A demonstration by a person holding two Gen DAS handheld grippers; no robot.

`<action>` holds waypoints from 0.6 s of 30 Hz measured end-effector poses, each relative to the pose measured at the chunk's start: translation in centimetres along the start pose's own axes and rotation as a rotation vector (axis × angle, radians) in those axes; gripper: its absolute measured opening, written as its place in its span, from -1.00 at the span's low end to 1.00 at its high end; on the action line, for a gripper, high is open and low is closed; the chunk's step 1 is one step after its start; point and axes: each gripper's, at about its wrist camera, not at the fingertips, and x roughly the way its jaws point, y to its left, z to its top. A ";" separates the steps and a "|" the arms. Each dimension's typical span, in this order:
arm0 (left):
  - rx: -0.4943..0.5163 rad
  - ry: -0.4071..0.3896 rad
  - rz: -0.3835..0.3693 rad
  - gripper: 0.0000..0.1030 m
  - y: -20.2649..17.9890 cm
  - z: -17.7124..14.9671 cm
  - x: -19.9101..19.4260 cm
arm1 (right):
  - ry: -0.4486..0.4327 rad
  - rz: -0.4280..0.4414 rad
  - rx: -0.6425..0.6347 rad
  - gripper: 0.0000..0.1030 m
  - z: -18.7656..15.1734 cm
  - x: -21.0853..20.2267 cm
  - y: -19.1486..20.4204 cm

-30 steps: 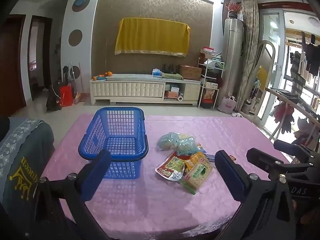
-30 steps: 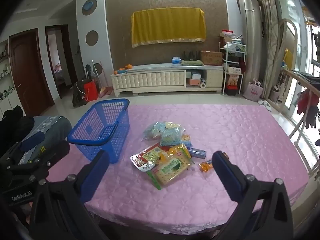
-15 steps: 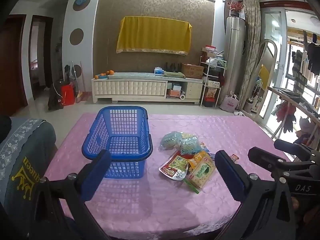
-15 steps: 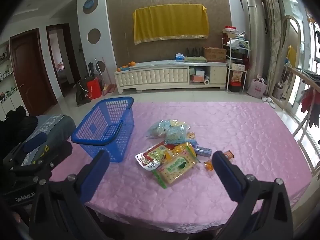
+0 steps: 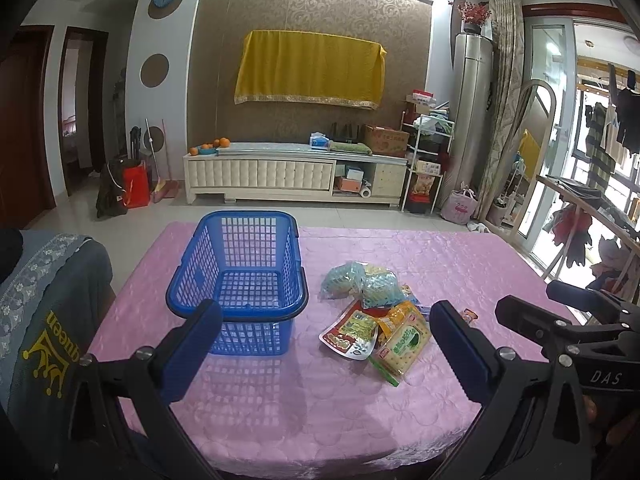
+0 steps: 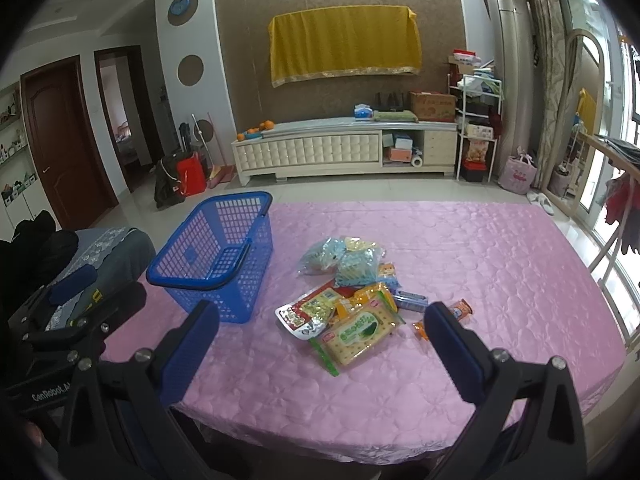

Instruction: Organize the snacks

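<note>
An empty blue plastic basket stands on the pink tablecloth at the left. Right of it lies a pile of snack packets: a green cracker pack, a red-and-white pouch and pale blue bags. Small sweets lie at the pile's right. My left gripper is open and empty, above the near table edge. My right gripper is open and empty, short of the pile.
The table is covered in pink quilted cloth. A chair with grey fabric stands at the left edge. Behind are a white TV cabinet, a rack and glass doors at the right.
Both grippers have moved slightly forward and to the left, toward the table; the basket and snacks look a little nearer. Nothing on the table has moved.
</note>
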 end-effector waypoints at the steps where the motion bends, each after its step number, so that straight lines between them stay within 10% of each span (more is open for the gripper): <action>1: 0.001 0.000 0.000 1.00 0.0 0.0 0.0 | 0.002 0.001 0.001 1.00 0.0 0.0 0.0; 18: -0.006 0.014 0.001 1.00 0.1 -0.3 -0.2 | 0.012 0.001 -0.005 1.00 -0.1 -0.2 0.1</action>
